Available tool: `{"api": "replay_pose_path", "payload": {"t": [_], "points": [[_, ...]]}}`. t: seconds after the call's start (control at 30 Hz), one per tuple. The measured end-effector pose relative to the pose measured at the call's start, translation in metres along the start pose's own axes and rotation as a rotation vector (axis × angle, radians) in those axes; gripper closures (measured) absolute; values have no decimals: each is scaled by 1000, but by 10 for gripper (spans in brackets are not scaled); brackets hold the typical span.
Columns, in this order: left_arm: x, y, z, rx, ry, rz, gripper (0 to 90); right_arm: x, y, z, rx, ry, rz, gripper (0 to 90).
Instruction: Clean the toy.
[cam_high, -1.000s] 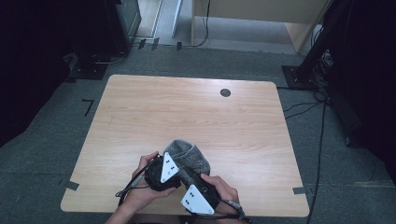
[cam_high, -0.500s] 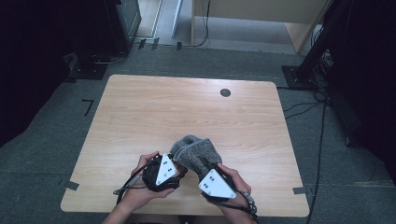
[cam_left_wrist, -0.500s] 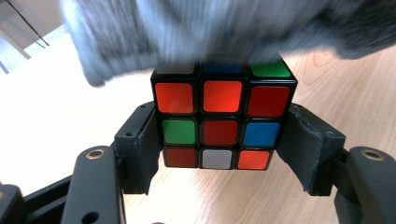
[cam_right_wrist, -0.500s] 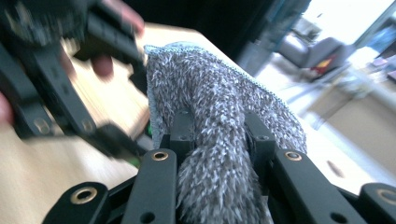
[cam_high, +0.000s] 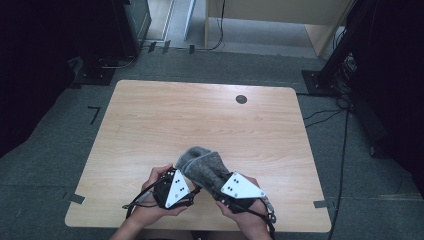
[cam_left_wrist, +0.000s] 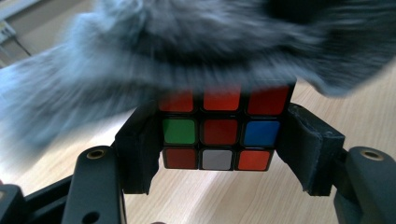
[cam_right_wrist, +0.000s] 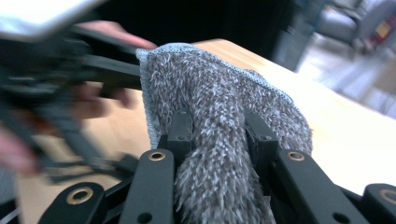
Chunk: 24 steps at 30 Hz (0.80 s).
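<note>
At the bottom of the high view, two hands hold the tongs side by side near the front edge of the wooden table (cam_high: 150, 125). Just left of the middle, the left gripper (cam_left_wrist: 223, 135) squeezes a colourful puzzle cube (cam_left_wrist: 219, 133) between its jaws, and the right gripper (cam_right_wrist: 215, 135) beside it pinches a fuzzy grey cloth (cam_right_wrist: 219, 107). Farther up, the cloth drapes over the top of the cube, with bare table beyond it.

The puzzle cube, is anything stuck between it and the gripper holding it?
No. The left gripper has its jaws pressed right against the puzzle cube, with nothing between. The fuzzy grey cloth, pinched by the right gripper, only hangs over the cube's top.
</note>
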<state>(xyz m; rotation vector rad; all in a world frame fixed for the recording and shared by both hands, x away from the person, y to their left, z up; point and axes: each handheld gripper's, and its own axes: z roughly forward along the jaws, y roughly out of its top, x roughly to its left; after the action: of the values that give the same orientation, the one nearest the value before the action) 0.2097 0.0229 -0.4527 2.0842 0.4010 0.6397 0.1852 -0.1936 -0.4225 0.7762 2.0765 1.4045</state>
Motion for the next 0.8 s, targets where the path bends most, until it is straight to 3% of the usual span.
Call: {"api": "replay_pose_path", "payload": {"t": [0.1, 0.13, 0.2, 0.3, 0.4, 0.5, 0.53, 0.6, 0.63, 0.67, 0.73, 0.8], "points": [[7, -1, -5, -42, -32, -32, 350, -25, -8, -8, 15, -105, 125, 701], [10, -2, -7, -62, -44, -45, 350, -34, -11, -12, 2, -119, 174, 701], [15, -4, -11, -101, -79, -80, 350, -46, -16, -19, -56, -73, 260, 700], [23, -7, -17, -177, -137, -135, 350, -51, -18, -19, -145, 80, 338, 698], [31, -9, -22, -230, -173, -192, 350, -46, -22, -10, -144, 168, 335, 693], [39, -11, -27, -273, -203, -248, 350, -43, -29, 0, -111, 214, 356, 692], [41, -12, -28, -293, -212, -274, 350, -44, -31, 3, -71, 217, 356, 693], [46, -13, -30, -320, -229, -312, 350, -44, -34, 6, 2, 162, 321, 694], [47, -13, -31, -322, -224, -314, 350, -44, -35, 6, 5, 140, 316, 694], [47, -13, -31, -319, -224, -315, 350, -45, -34, 3, -26, 135, 327, 695], [47, -14, -30, -315, -233, -316, 350, -45, -28, -7, -152, 124, 342, 695], [46, -13, -29, -319, -248, -325, 350, -41, -21, -14, -234, 140, 321, 693]]}}
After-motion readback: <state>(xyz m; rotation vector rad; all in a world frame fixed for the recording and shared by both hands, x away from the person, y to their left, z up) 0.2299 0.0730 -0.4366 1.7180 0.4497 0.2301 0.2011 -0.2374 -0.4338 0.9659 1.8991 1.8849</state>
